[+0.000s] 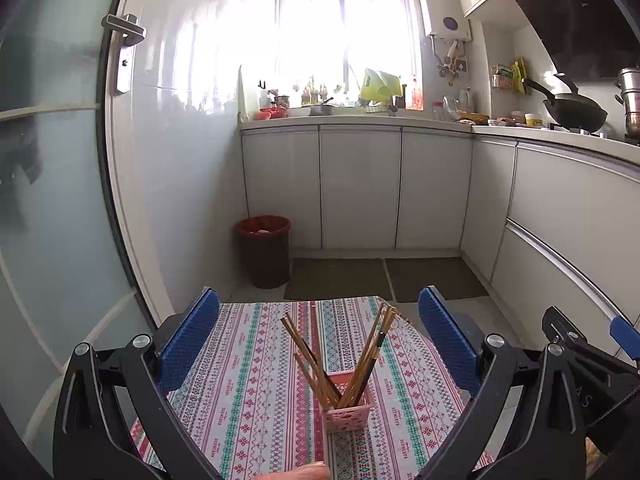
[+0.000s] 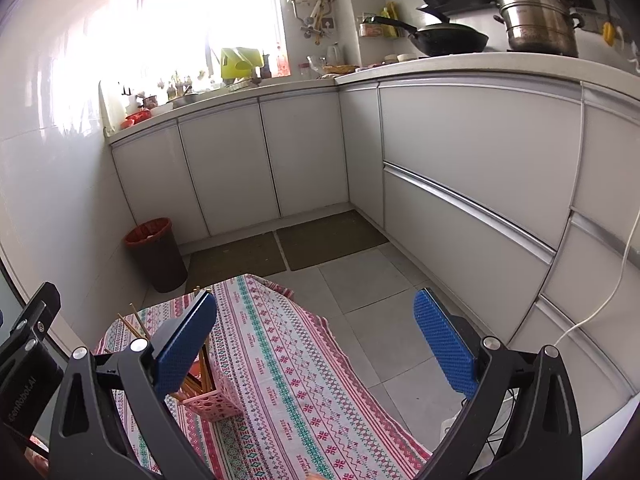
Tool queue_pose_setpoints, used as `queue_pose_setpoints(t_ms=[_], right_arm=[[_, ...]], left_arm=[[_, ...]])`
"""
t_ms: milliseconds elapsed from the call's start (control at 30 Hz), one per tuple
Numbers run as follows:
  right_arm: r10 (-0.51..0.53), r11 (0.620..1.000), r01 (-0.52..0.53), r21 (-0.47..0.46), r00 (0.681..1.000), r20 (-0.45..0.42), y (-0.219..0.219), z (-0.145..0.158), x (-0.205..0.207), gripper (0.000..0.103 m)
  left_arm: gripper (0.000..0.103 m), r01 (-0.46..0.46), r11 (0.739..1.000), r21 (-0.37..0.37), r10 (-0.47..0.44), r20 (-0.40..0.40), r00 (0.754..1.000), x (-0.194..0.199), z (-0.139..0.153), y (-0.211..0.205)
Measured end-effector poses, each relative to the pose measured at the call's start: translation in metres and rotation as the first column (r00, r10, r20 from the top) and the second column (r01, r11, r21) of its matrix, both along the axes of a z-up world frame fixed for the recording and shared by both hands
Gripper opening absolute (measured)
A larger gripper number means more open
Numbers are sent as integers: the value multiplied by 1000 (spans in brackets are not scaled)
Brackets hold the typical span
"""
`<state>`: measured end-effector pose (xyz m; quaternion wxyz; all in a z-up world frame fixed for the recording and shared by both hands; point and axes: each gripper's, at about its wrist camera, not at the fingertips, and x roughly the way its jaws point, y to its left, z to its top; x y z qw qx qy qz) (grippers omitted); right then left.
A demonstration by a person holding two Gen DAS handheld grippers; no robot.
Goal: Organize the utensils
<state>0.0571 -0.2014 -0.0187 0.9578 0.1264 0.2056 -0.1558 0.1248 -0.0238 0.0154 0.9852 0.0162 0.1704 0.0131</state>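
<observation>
A pink perforated holder (image 1: 347, 414) stands on the patterned tablecloth (image 1: 248, 380) and holds several wooden chopsticks (image 1: 362, 356) that fan out left and right. My left gripper (image 1: 320, 344) is open and empty, its blue pads on either side of the holder, above and behind it. In the right wrist view the holder (image 2: 212, 402) sits at lower left, partly hidden behind the left blue pad (image 2: 186, 346), with chopsticks (image 2: 132, 324) sticking out. My right gripper (image 2: 320, 344) is open and empty, to the right of the holder above the cloth (image 2: 288, 380).
A dark bin with a red liner (image 1: 264, 250) stands on the floor beyond the table, next to two floor mats (image 1: 384, 278). White cabinets (image 2: 460, 184) run along the back and right. A wok (image 2: 448, 38) and steel pot (image 2: 538, 16) sit on the counter. A glass door (image 1: 60, 160) is at left.
</observation>
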Motion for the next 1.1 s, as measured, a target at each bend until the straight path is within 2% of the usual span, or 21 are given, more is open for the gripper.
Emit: queue_pose_setpoints(t_ms=[1100], right_arm=[[-17,1000,17,21,1000,-4,-13,-2,-1,96]], left_arm=[[96,-8,1000,3,8,-27,1000,10,-5,-8]])
